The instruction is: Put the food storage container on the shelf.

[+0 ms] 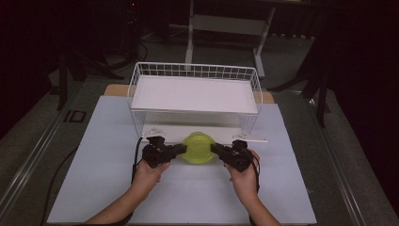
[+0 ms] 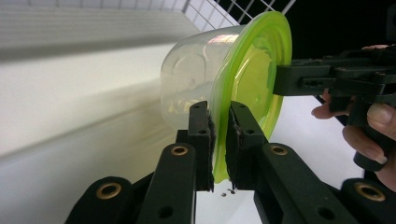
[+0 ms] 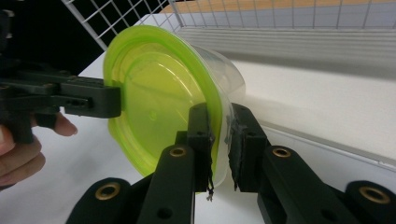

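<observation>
High view shows your left gripper (image 1: 181, 149) and right gripper (image 1: 215, 149) each clamped on the thin rim of the clear round plastic container with lime-green lid (image 1: 198, 148), held before the white wire basket shelf (image 1: 195, 94); uneven pulling could slip that rim loose.

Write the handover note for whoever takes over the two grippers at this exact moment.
Left gripper: shut on the rim of the lidded container, at its left side.
Right gripper: shut on the same rim, at the opposite side.
Container: clear plastic tub with a yellow-green lid, held between both grippers just in front of the white wire shelf rack, at the mouth of its lower level.
Done: container gripped from both sides.
Left: probably sliding it onto the lower shelf or drawing it out; the direction cannot be told. Release afterwards.
</observation>
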`<state>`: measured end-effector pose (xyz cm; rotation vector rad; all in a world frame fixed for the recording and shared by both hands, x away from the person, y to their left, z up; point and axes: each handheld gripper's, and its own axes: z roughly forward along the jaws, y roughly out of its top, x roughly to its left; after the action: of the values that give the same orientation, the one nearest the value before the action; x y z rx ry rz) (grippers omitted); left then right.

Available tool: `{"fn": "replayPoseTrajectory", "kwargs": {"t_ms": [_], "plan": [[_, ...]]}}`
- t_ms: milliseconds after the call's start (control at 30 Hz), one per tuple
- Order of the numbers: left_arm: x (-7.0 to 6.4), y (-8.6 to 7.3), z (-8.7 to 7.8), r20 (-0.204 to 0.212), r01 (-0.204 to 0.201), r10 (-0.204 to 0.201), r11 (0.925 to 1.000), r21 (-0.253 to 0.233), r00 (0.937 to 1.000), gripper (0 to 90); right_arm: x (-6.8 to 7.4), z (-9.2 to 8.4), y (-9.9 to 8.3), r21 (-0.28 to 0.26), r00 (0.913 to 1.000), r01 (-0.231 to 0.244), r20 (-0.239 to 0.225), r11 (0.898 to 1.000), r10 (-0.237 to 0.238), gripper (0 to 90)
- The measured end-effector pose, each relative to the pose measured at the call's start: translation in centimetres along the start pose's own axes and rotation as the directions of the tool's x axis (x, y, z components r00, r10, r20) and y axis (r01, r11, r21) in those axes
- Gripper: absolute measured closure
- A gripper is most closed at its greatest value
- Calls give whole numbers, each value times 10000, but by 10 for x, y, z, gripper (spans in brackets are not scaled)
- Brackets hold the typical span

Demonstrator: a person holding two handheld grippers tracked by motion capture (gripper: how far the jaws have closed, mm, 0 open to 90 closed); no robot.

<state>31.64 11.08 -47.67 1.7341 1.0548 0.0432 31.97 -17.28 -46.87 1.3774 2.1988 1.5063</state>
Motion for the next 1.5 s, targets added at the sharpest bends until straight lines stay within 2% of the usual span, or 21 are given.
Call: {"fn": "replayPoseTrajectory", "kwargs": {"t_ms": [267, 333, 367, 400, 500, 533, 700, 967, 1033, 1133, 1233, 1267, 1400, 1433, 1500], "plan": [[11, 2, 7, -394, -60, 50, 9997, -241, 9992, 821, -4, 17, 3, -99, 9991, -300, 287, 9995, 303, 796], [16, 2, 11, -549, 42, -59, 9995, -305, 9985, 820, -6, 22, 4, -134, 9987, -366, 354, 9992, 370, 796], [16, 2, 11, -549, 42, -59, 9995, -305, 9985, 820, -6, 22, 4, -134, 9987, -366, 354, 9992, 370, 796], [19, 2, 13, -603, 138, -155, 9995, -280, 9981, 819, -6, 27, 4, -167, 9976, -385, 575, 9991, 394, 796], [25, 3, 18, -728, 259, -276, 9994, -241, 9970, 818, -7, 31, 5, -227, 9969, -419, 652, 9989, 433, 796], [29, 5, 21, -871, 302, -316, 9994, -178, 9957, 818, -9, 37, 5, -259, 9960, -413, 780, 9988, 432, 795], [34, 8, 26, -1087, 236, -256, 9995, -202, 9937, 817, -12, 46, 7, -372, 9939, -456, 992, 9983, 491, 792], [41, 11, 32, -1203, 410, -431, 9990, -196, 9918, 816, -16, 57, 10, -449, 9903, -568, 1246, 9974, 620, 786], [41, 12, 32, -1182, 557, -575, 9983, -184, 9913, 816, -16, 57, 11, -452, 9893, -652, 1278, 9968, 705, 787], [42, 11, 32, -1061, 605, -620, 9980, -178, 9924, 816, -15, 57, 12, -430, 9894, -541, 1325, 9976, 594, 786], [43, 12, 33, -981, 714, -726, 9973, -160, 9925, 815, -16, 57, 11, -533, 9886, -546, 1373, 9971, 615, 768], [41, 13, 34, -1048, 753, -768, 9970, -187, 9915, 815, -16, 58, 11, -649, 9873, -563, 1447, 9963, 652, 718], [41, 20, 38, -1197, 842, -842, 9964, -45, 9892, 814, -17, 58, 9, -780, 9848, -670, 1551, 9947, 785, 691], [41, 21, 39, -1183, 1034, -1036, 9946, -72, 9876, 814, -17, 58, 9, -814, 9843, -673, 1576, 9944, 795, 673], [44, 23, 40, -1194, 1162, -1165, 9932, -94, 9860, 810, -18, 57, 10, -858, 9833, -777, 1579, 9933, 906, 668]]}}
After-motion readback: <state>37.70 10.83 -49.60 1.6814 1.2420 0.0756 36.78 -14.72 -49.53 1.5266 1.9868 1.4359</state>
